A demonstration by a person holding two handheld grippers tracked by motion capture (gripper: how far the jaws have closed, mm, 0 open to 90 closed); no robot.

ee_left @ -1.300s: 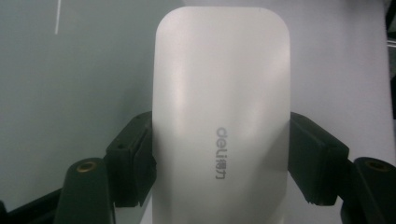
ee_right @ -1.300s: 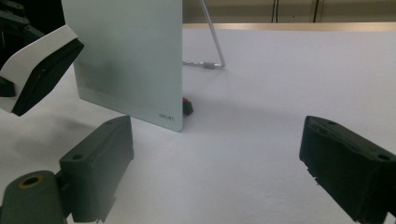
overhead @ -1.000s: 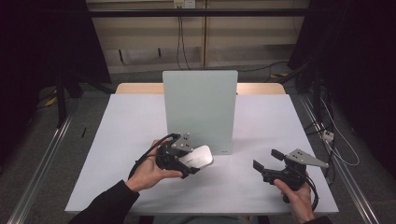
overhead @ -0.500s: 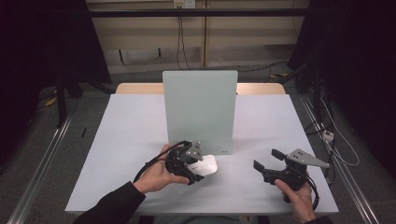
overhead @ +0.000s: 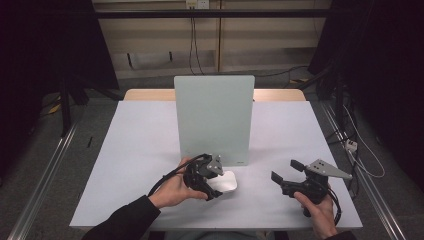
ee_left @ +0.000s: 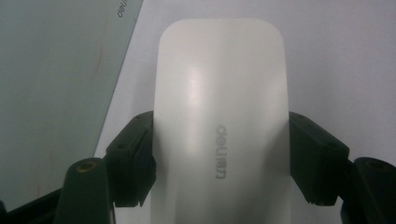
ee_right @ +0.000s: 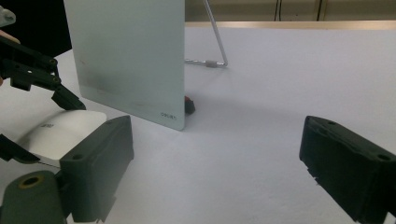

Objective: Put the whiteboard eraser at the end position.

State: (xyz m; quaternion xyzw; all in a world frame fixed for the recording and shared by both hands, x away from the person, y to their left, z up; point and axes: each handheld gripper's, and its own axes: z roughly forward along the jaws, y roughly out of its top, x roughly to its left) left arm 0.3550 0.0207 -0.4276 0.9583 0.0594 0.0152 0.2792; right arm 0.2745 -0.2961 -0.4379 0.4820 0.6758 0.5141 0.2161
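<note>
In front of the upright board (overhead: pixel 214 120), the left gripper (overhead: pixel 212 182) had lowered its white mouse (overhead: pixel 223 181) to the table (overhead: pixel 140 145), jaws clamped on its sides; placement seemed near; the right gripper (overhead: pixel 284 179) hovered wide open, empty.

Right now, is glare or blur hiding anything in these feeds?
Left gripper view: soft, with a glare streak down the white eraser, yet its grey logo reads. Right gripper view: own jaws blurred, glass board sharp. High view: evenly lit table, dark surroundings.

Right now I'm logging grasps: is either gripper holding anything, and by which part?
The left gripper clamps the white mouse across its two long sides, near its rear. The right gripper is open, holding nothing.
</note>
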